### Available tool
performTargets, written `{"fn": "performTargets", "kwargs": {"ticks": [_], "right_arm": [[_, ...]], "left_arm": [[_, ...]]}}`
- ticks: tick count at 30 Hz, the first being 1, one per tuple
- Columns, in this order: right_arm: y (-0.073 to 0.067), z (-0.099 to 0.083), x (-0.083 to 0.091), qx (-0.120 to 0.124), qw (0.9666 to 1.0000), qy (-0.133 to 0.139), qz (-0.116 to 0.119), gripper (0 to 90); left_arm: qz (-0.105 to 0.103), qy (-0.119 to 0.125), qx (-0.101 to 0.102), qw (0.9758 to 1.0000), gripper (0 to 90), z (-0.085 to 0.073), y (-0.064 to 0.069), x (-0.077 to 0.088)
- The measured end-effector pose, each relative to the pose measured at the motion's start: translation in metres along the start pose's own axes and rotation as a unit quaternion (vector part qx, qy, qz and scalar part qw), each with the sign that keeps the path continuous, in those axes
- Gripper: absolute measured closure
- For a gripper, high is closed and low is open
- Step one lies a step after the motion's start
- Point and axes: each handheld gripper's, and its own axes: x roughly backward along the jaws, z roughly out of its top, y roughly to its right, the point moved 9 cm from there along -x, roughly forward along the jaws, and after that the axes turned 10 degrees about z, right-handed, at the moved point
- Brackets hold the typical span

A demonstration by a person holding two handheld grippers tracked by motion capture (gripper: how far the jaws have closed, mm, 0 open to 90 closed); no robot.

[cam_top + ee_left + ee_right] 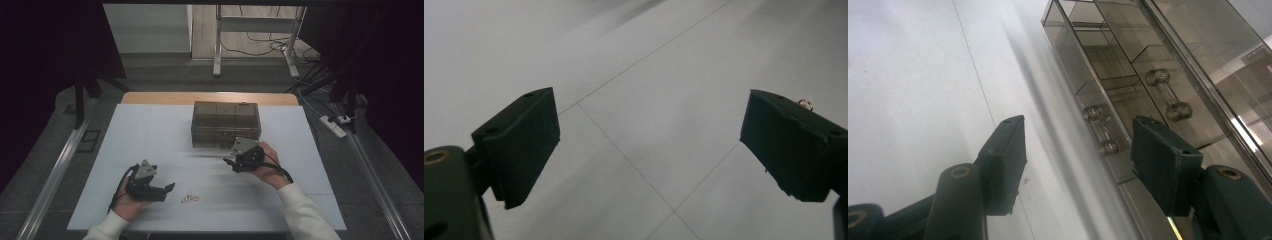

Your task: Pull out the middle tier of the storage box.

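White sheeting covers the table [150,130], with dark floor and cables beyond its far edge. At the left, the person's left hand holds the left gripper [169,188] low over the sheet, its jaws spread wide with nothing between them. Just past those jaw tips, slightly to their right, lies a small metal clip [189,199]; in the left gripper view a glint of it [805,104] peeks over the right jaw. Further right, the right hand holds the right gripper [229,161] at the near wall of a smoky transparent compartment box [226,124]. Its jaws stand apart, gripping nothing. In the right gripper view the box's front latch [1101,132] sits between the two jaws, a little beyond their tips, and the box's inner dividers run on ahead.
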Motion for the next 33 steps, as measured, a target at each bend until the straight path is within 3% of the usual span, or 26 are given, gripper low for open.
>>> {"fn": "performTargets", "kwargs": {"ticks": [24,33], "right_arm": [[0.011,0.003,-0.008,-0.026,0.9993,0.0,0.025,38.6],[0.014,0.006,-0.014,-0.019,0.9993,-0.013,0.03,39.6]], "left_arm": [[0.001,-0.002,-0.003,1.0,8.9,0.0,0.001,-0.001],[0.001,-0.002,-0.004,1.0,8.9,0.0,0.001,-0.001]]}}
